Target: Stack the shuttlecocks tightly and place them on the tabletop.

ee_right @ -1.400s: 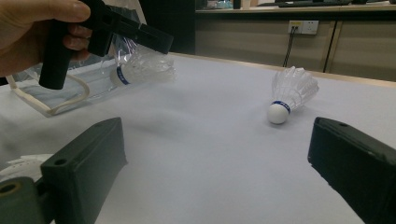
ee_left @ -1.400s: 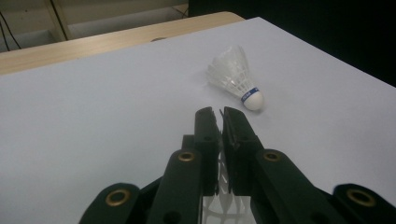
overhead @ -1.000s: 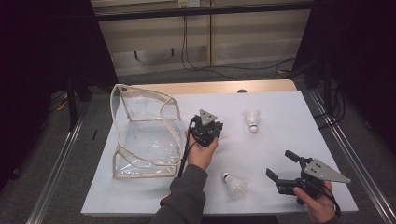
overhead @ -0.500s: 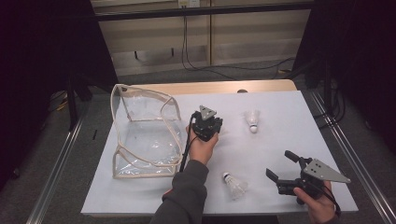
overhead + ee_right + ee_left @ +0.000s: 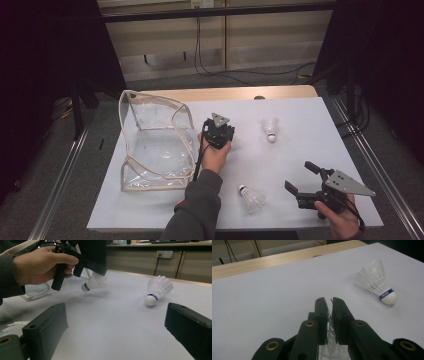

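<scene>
The left gripper (image 5: 223,131) is near the middle of the white table (image 5: 300,130). Its jaws are almost closed on the feather skirt of a shuttlecock (image 5: 93,282), which hangs clear above the table surface. In the left gripper view the white feathers (image 5: 331,340) are pinched between the two black jaws. In the right gripper view the long axis of this held shuttlecock is close to level and a little tilted, the cork end with the blue band pointing down toward the left of that view, and the feathers going up into the jaws.

The clear bag (image 5: 155,142) stands just beside the left hand (image 5: 215,155), on the table's left part, with its opening edge near the hand. To the right of the gripper there is free table surface up to a second shuttlecock (image 5: 270,129), which lies on its side with the cork pointing toward the person. A third shuttlecock (image 5: 251,198) lies close to the near edge of the table, between the two forearms.

The right gripper (image 5: 302,181) is at the near right corner, its jaws wide apart and holding nothing.
</scene>
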Demonstrator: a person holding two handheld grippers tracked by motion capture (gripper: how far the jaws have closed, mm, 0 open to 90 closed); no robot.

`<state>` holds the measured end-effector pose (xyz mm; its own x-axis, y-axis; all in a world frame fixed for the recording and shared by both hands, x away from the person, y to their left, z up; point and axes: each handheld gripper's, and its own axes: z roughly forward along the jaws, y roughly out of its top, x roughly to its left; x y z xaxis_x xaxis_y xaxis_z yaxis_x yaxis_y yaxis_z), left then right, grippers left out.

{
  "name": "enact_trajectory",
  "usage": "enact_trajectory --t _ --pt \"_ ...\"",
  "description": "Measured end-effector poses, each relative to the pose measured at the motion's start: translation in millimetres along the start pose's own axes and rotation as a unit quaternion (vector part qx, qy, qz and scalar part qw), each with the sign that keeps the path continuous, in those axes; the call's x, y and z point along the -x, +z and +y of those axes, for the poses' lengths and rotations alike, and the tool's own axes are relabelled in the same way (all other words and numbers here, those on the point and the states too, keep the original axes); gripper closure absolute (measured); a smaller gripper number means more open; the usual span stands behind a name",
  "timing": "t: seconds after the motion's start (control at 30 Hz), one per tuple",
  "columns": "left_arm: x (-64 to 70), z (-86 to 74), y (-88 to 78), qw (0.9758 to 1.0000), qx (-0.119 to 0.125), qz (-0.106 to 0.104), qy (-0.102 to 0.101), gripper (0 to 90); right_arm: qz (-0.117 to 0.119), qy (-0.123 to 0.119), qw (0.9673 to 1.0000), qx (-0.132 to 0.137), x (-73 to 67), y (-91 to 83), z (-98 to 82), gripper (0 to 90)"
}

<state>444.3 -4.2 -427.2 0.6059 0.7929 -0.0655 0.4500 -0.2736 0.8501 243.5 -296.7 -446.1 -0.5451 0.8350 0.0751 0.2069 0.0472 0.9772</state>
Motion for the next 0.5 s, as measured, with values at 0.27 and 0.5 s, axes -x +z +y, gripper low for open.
enact_trajectory --t 0.27,0.5 --pt "-4.3 -0.6 2.9 1.0000 0.000 0.003 0.002 82.8 0.000 -0.001 1.0000 -0.002 0.2 0.2 -0.1 3.4" --pt "-8.5 1.9 3.3 1.0000 0.003 0.006 0.003 81.9 0.000 -0.001 1.0000 -0.002 0.4 0.2 -0.2 3.4"
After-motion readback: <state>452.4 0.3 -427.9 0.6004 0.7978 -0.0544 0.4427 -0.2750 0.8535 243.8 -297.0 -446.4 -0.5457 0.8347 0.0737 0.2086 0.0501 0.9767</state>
